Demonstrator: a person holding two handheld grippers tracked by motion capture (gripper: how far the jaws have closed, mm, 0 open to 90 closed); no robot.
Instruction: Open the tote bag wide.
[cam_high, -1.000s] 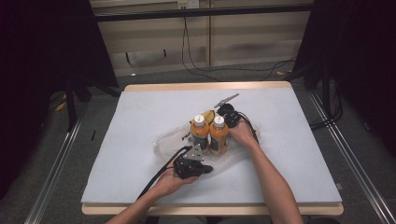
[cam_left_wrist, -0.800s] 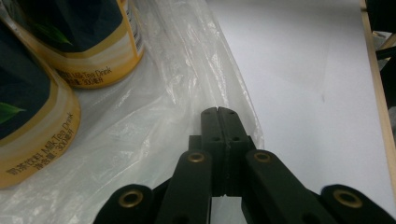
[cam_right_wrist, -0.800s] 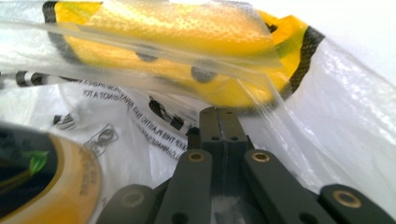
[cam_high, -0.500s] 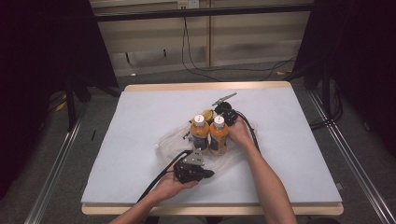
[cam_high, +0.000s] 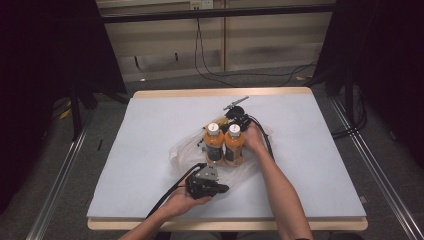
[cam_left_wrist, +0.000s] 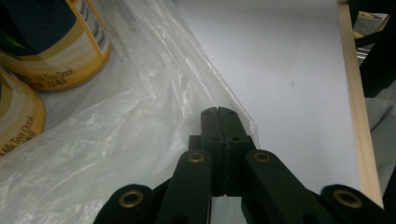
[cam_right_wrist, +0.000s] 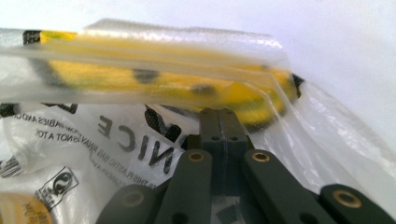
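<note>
Surroundings: dark curtains are flanking a white-topped table (cam_high: 150, 150) with a pale wooden rim; cables are trailing along the floor behind it.
Bag: a clear plastic bag (cam_high: 182, 150) is lying crumpled near the table's middle, spreading out around the foot of the bottles, its film wrinkling and catching the light; black print is showing on it in the right gripper view.
Bottles: two orange tea drink bottles (cam_high: 224, 145) with white caps are standing upright, touching side by side, on or in the bag; whether the film is already wrapping them I cannot tell.
Left gripper: the left gripper (cam_left_wrist: 218, 122) is sitting at the bag's near edge, its jaws pressed together, seemingly pinching the film's border, with bare table just beyond.
Right gripper: the right gripper (cam_right_wrist: 217, 122) is sitting at the far side of the bottles, jaws closed tight on a fold of the printed film, a yellow and black shape blurring through the plastic just ahead.
Handling, as a judgement: the film is looking thin, soft and slippery, likely tearing or slipping if pulled hard, so gripping a doubled fold at the rim is seeming safest; the full bottles are probably heavy and tall enough to topple if the bag is tugged under them.
Where to hold: opposite edges of the mouth, lifting evenly.
</note>
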